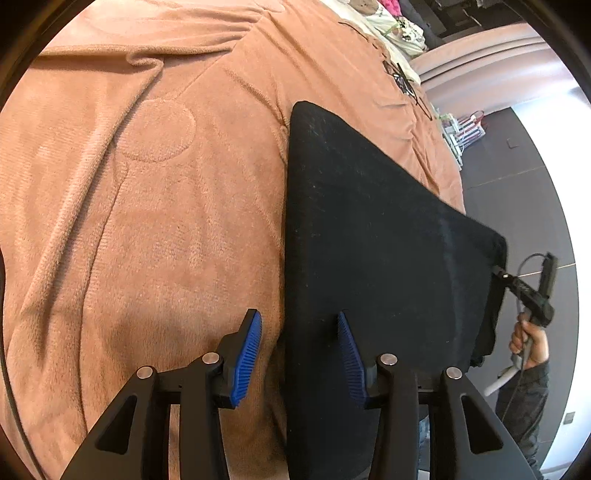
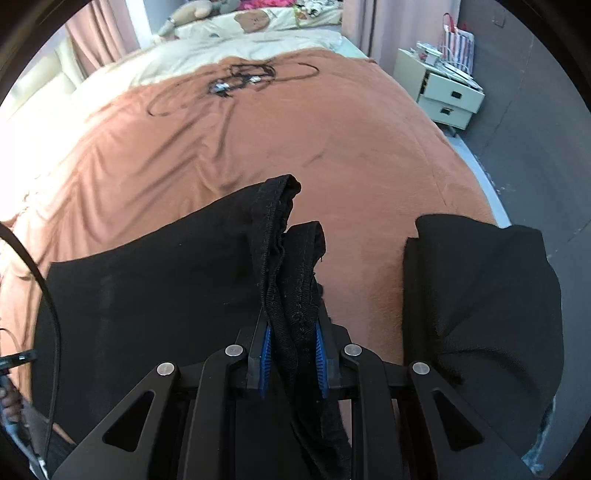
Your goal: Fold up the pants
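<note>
Black pants (image 1: pixel 388 236) lie flat on a brown blanket (image 1: pixel 155 192) on the bed. My left gripper (image 1: pixel 300 354) is open with blue pads; the pants' near left edge runs between its fingers. My right gripper (image 2: pixel 293 354) is shut on the bunched black waistband (image 2: pixel 291 258) of the pants (image 2: pixel 155 295) and lifts it slightly. It also shows at the pants' far right corner in the left wrist view (image 1: pixel 517 284). Another part of the pants (image 2: pixel 480 302) hangs at the right near the bed's edge.
Black tangled cables (image 2: pixel 240 79) lie on the blanket (image 2: pixel 295 140) farther up the bed. A cream bedside drawer unit (image 2: pixel 447 96) stands right of the bed on the dark floor (image 1: pixel 517 192). Pillows and a duvet (image 2: pixel 258 33) lie at the bed's head.
</note>
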Demonstrator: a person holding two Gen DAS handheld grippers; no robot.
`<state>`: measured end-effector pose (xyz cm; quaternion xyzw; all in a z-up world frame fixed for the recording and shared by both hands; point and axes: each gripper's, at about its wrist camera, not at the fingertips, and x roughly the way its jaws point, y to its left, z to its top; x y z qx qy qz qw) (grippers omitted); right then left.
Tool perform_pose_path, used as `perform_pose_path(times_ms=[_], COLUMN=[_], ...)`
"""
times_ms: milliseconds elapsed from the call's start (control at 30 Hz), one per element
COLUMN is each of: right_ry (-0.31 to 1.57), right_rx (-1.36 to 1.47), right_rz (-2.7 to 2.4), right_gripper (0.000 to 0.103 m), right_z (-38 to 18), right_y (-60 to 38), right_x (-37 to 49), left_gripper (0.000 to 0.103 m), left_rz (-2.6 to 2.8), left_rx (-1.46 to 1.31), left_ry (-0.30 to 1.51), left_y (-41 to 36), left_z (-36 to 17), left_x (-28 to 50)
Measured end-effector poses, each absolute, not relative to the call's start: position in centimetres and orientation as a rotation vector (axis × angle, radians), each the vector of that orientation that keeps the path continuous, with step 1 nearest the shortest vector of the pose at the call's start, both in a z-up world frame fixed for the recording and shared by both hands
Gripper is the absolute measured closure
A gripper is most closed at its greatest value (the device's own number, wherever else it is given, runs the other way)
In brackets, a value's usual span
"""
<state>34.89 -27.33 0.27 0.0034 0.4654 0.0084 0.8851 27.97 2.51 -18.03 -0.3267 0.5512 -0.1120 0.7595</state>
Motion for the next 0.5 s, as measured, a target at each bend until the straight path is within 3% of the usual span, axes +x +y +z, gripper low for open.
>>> perform_pose_path(times_ms=[100, 200, 267, 300, 500], right_ry=[1.006, 1.015, 1.001, 0.99, 0.943], right_rx=[0.003, 0.034, 0.067, 0.081, 0.217], right_rz=[-0.008, -0.028, -0.001, 0.009, 0.07], right_gripper=[0.083, 0.072, 0.054, 0.051, 0.048], right_z=[-1.1, -1.3, -0.9, -0.7, 0.0], right_y=[-26.9, -27.0, -27.0, -27.0, -28.4], right_x=[35.8, 35.6, 34.5, 33.9, 29.2], left_gripper=[0.055, 0.055, 0.055, 0.055, 0.055], left_rz=[-0.245, -0.252, -0.259, -0.262, -0.294], left_rx=[-0.726, -0.74, -0.75, -0.756, -0.769], left_ry=[1.199, 1.194, 1.192, 1.191, 1.179], left_y=[2.9, 3.1, 3.0, 3.0, 2.7], left_z=[-18.1, -18.2, -18.3, -18.4, -18.7], left_x=[27.7, 27.9, 28.0, 28.1, 28.8])
